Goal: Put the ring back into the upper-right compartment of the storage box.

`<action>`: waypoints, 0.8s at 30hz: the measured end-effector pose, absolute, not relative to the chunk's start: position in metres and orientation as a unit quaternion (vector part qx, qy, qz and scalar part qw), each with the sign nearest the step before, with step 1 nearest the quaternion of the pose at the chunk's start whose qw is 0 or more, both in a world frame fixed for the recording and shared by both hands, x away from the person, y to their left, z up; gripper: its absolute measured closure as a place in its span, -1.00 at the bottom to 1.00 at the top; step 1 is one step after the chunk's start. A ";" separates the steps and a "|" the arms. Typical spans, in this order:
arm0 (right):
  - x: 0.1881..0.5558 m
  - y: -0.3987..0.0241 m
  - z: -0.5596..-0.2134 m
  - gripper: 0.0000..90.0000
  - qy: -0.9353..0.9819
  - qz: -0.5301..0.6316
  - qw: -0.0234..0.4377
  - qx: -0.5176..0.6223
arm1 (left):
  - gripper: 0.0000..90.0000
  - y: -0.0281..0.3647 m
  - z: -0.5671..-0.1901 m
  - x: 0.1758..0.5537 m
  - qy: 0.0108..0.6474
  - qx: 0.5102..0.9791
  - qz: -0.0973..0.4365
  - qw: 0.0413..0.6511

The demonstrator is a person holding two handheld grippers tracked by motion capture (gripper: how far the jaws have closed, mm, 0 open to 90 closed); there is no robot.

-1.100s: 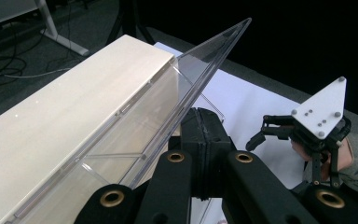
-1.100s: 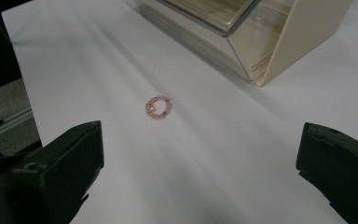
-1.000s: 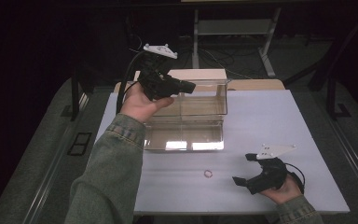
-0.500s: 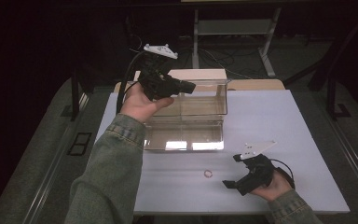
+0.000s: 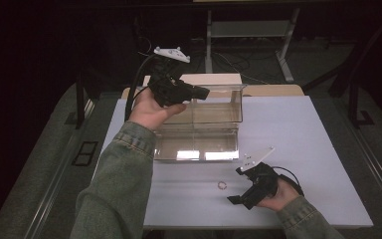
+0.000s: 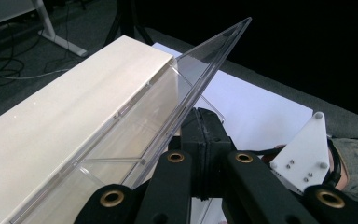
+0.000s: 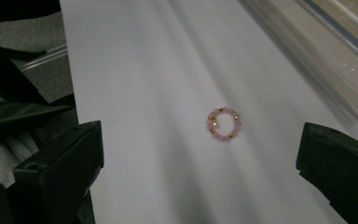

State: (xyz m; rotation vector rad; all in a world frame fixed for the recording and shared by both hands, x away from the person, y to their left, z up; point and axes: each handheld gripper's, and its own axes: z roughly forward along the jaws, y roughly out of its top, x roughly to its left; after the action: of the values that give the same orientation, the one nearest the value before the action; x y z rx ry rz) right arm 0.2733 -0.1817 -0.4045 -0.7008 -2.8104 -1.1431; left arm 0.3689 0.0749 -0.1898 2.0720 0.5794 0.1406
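Left gripper (image 5: 199,92) pinches the clear lid (image 6: 200,84) open, probably so the spread right gripper (image 5: 239,195), low right, can grab the bead ring (image 7: 223,124).

Clear glossy plastic, matt white table
The box (image 5: 199,129) is transparent, shiny plastic; the table (image 5: 308,134) top is smooth, matt white; the bead ring (image 7: 223,124) has glossy pink and gold beads.

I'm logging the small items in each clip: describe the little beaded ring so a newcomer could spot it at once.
Start at the clear plastic box on the white table sheet. Just in front of its near wall, on bare sheet, lies the beaded ring, with the open right tongs beside it. It is a tiny loop of pink and gold beads.
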 end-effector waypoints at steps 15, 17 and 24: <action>0.276 -0.156 -0.420 -0.99 -0.936 -0.304 0.040 -0.176 | 0.99 0.078 -0.191 0.369 0.234 0.846 0.061 0.476; 0.277 -0.154 -0.422 -0.99 -0.937 -0.300 0.039 -0.175 | 0.99 0.079 -0.191 0.368 0.235 0.845 0.061 0.477; 0.282 -0.149 -0.429 -0.54 -0.941 -0.310 0.028 -0.136 | 0.99 0.083 -0.192 0.368 0.235 0.842 0.062 0.481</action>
State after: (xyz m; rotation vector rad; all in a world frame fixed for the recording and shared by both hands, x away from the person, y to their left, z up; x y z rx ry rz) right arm 0.2820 -0.1488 -0.4285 -0.4189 -2.9037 -0.9555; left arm 0.3681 0.0830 -0.1923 2.0534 0.5740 0.1519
